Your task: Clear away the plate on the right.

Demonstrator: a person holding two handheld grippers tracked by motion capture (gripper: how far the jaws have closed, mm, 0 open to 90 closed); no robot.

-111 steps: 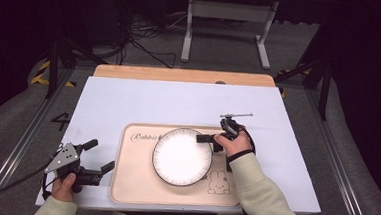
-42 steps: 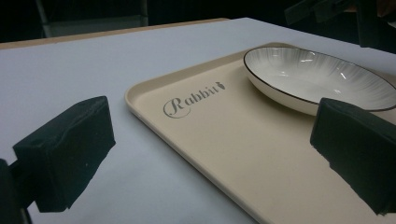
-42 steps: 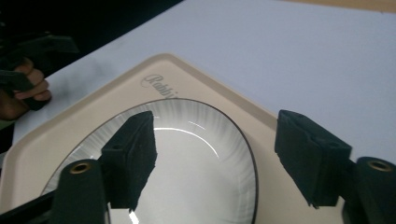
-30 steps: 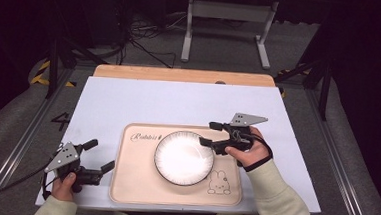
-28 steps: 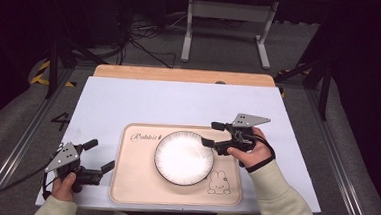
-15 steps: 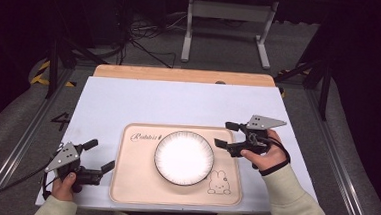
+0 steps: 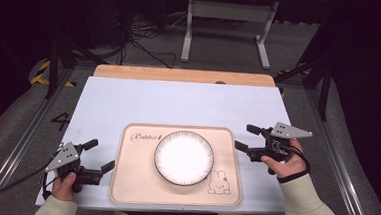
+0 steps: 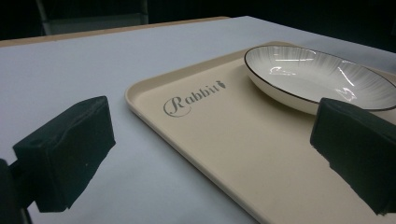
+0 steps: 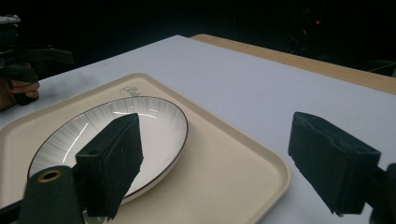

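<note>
While the right gripper is held just off the tray's right edge, its fingers are spread wide with nothing between them, having just been opening. No contact with the tray or the plate is made. The left gripper is held low at the tray's left edge, its fingers likewise set apart and empty.

A beige tray is laid near the front of the desk, and a white plate is set in it, roughly at its middle; nothing is seen lying in the plate. The word "Rabbit" is printed on the tray near one corner, and a small rabbit drawing near the opposite one.

The desk is covered in pale white, with a wooden strip along its far edge. Beyond it, a dark room with cables and a metal stand on a grey floor is seen.

The plate is round and shallow, glossy, with fine grey lines radiating toward a thin dark rim.
</note>
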